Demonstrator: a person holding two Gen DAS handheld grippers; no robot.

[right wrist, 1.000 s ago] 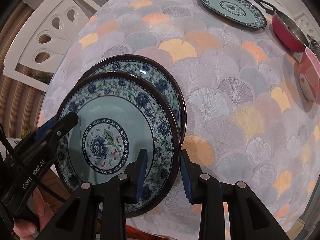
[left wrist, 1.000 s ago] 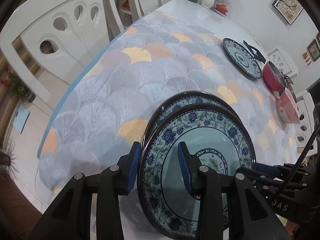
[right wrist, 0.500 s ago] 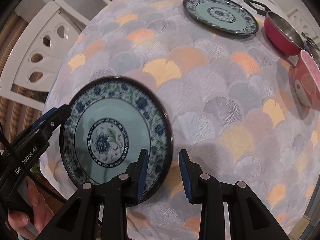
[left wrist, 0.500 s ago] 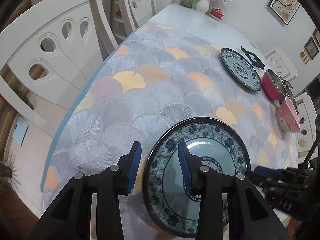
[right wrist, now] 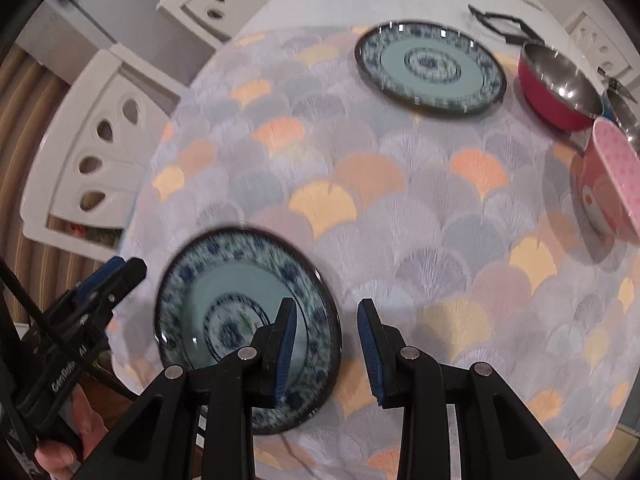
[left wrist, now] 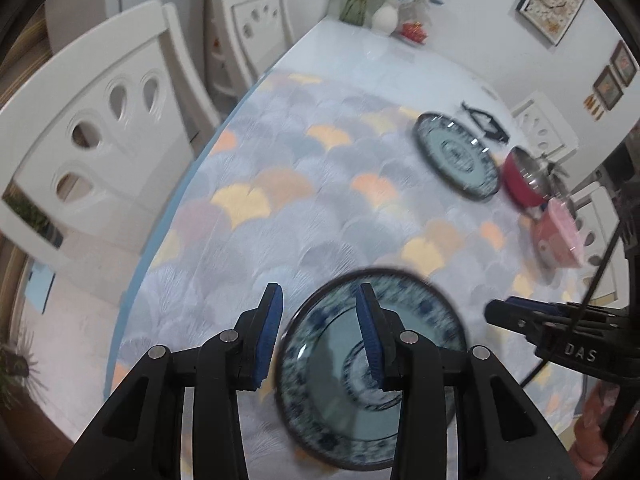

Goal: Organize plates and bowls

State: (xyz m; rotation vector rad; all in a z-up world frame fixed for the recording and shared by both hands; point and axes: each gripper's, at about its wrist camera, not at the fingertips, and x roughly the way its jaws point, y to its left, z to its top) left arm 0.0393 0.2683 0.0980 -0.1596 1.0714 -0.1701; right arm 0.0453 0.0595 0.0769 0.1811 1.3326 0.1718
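Observation:
A blue-and-white floral plate (left wrist: 344, 400) (right wrist: 236, 292) lies flat on the patterned tablecloth near the table's front edge. My left gripper (left wrist: 320, 336) hovers above its left rim, open, with nothing between its blue pads. Over the plate's right rim hangs my right gripper (right wrist: 328, 354), also open and holding nothing. A second matching plate (left wrist: 456, 156) (right wrist: 430, 66) lies at the far side. A red bowl (left wrist: 524, 184) (right wrist: 560, 92) and a pink dotted bowl (left wrist: 558, 236) (right wrist: 612, 176) stand on the right.
Black tongs (left wrist: 486, 120) (right wrist: 500, 22) lie beyond the far plate. White chairs (left wrist: 100, 132) (right wrist: 92, 160) line the table's left side. A vase of flowers (left wrist: 384, 20) stands at the far end. A hand (right wrist: 56, 452) holds the left gripper's handle.
A second ago the near plate's rim stood between both grippers' jaws, above another plate. Both grippers have since risen clear of it, and the plate beneath no longer shows.

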